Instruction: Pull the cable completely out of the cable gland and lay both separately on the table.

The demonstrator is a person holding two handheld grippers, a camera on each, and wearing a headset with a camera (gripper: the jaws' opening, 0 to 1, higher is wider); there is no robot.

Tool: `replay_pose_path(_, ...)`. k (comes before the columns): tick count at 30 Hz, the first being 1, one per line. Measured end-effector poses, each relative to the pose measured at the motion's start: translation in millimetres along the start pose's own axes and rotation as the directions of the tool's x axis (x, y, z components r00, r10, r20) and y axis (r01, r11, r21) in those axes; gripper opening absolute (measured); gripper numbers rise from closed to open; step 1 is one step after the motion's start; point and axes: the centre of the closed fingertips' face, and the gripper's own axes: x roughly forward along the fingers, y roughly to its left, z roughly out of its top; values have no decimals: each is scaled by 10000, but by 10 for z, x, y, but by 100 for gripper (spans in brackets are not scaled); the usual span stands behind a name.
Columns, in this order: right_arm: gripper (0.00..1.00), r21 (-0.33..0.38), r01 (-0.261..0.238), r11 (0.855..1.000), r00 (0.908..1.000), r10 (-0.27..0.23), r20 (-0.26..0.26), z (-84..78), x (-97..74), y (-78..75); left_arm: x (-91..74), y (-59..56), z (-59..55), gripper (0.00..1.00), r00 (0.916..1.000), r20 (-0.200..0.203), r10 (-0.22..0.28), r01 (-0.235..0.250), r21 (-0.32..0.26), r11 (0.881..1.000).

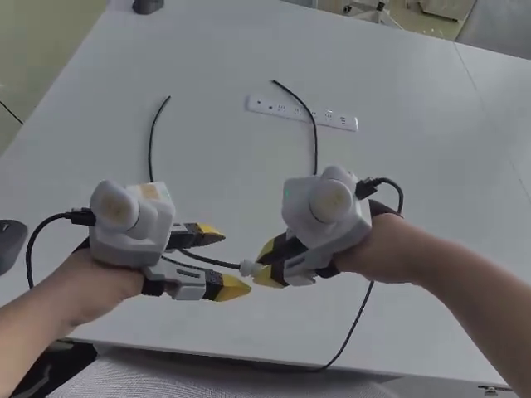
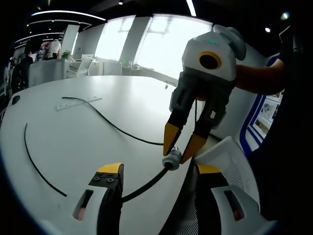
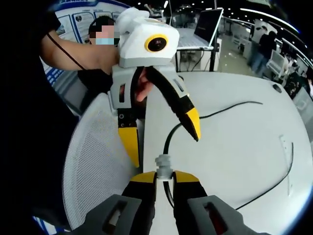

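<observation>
Right gripper: jaws pinched narrow on the white cable gland, held above the table's near edge.
Left gripper: jaws spread wide, facing the right one.
Black cable: threaded through the gland, running between the left jaws.
White table: power strip farther back.

The white table carries a white power strip toward its far side. A black cable lies across the strip and runs on toward the near edge. Left of the strip, well apart, a second black cable lies in a loose curve. Beyond the strip, at the far edge, sits a small dark object.
</observation>
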Motion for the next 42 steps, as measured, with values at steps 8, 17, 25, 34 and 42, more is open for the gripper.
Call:
replay_pose_path(8,6,-511,2,9987,10000,-1,18,-24,-52,46,55,-108,8,50,9989,-65,-467,467,101,9989)
replay_pose_path(17,6,-879,35,9961,10000,-30,59,-21,-68,54,76,-200,18,37,9955,-13,-951,951,106,9954)
replay_pose_path(25,7,-1172,30,9931,9999,-18,111,12,-56,54,90,-215,36,27,9919,43,-1270,1270,-16,9919)
replay_pose_path(34,7,-1400,54,9901,9999,-38,113,-7,-31,27,101,-221,58,16,9880,102,-1542,1542,-46,9880)
replay_pose_path(42,7,-1451,36,9894,9992,21,392,1,-38,15,89,-237,63,19,9849,184,-1722,1723,-51,9850)
